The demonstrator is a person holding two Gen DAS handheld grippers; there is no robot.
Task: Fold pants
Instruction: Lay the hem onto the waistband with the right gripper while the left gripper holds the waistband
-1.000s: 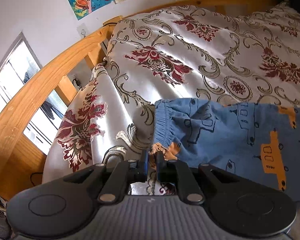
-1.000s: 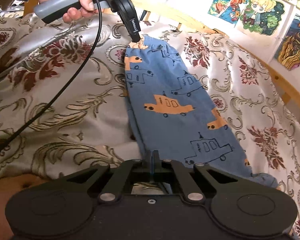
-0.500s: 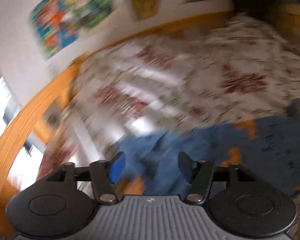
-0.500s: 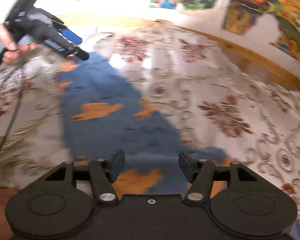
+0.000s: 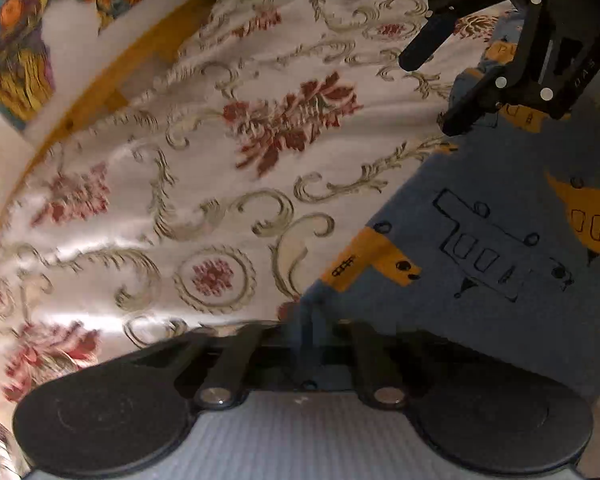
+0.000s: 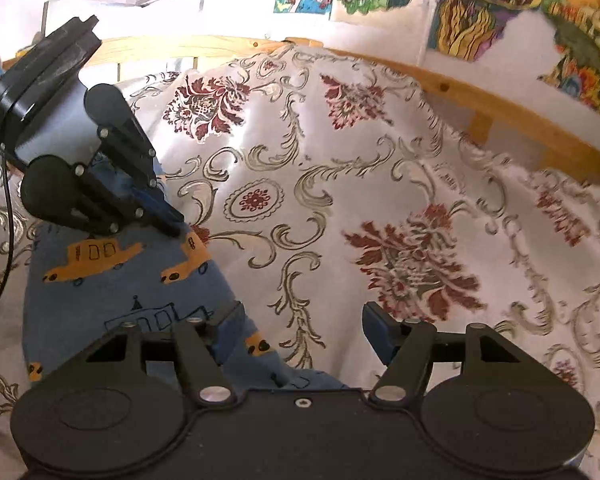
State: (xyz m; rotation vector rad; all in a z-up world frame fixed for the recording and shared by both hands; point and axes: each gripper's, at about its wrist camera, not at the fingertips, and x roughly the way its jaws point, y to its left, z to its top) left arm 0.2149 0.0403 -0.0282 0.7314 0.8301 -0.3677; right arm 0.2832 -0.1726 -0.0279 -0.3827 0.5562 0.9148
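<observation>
Garment: soft blue cotton pants with orange car print, laid flat on the floral satin bedspread.
Handling: judged light, limp; best pinched at hem or edge.
Left gripper: fingers together on the fabric edge.
Right gripper: fingers apart, holding nothing.

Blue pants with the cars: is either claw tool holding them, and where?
Yes. The left gripper is shut on the edge of the pants, beside the bedspread; the right gripper is open, holding nothing.
</observation>
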